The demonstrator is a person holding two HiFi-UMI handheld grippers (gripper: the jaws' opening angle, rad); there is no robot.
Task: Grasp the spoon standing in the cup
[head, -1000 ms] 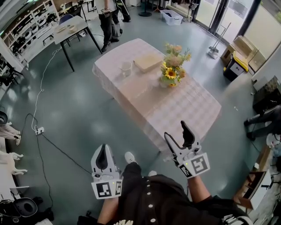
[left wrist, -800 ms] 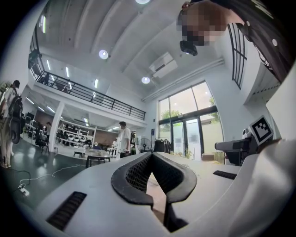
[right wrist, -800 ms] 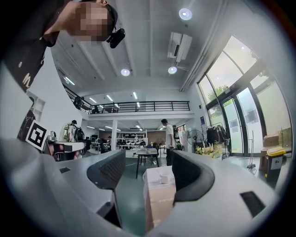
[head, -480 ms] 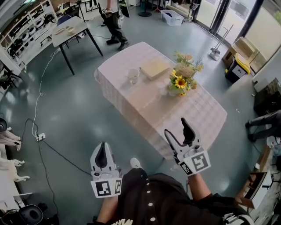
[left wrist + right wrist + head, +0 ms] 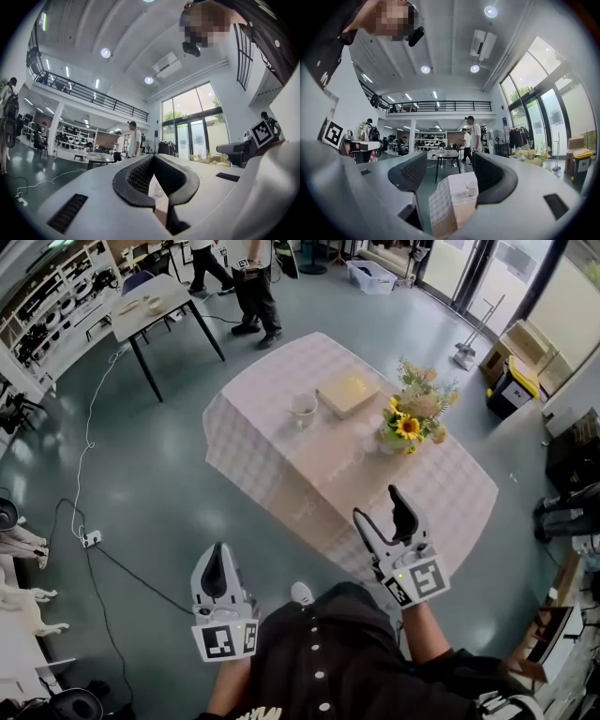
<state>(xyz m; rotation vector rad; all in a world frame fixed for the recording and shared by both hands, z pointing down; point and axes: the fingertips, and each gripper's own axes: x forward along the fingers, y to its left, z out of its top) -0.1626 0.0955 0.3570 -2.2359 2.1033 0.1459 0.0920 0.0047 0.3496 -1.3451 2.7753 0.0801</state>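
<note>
Nothing of the grasp had been done. The left gripper [image 5: 217, 574] was held close to the person's body, short of the table [image 5: 281, 474], its jaws closed on nothing, tips touching. The right gripper [image 5: 377, 507] was held over the table's near corner, jaws spread wide and empty, and in its own view the cup [image 5: 472, 188] sat framed between them but well apart. By my reading the whole approach was left: walk up, bring one gripper over the cup, and close on the handle.

The white cup [image 5: 303, 409] stood a little in from the middle of the table's far edge, just beside a flat wooden block [image 5: 347, 393]. The spoon [image 5: 465, 183] showed only in the right gripper view, as a thin line rising from the cup's rim; from the head view it was too small to make out. A vase [image 5: 386, 441] by the middle of the right-hand edge held sunflowers and paler blooms [image 5: 413, 418].
</note>
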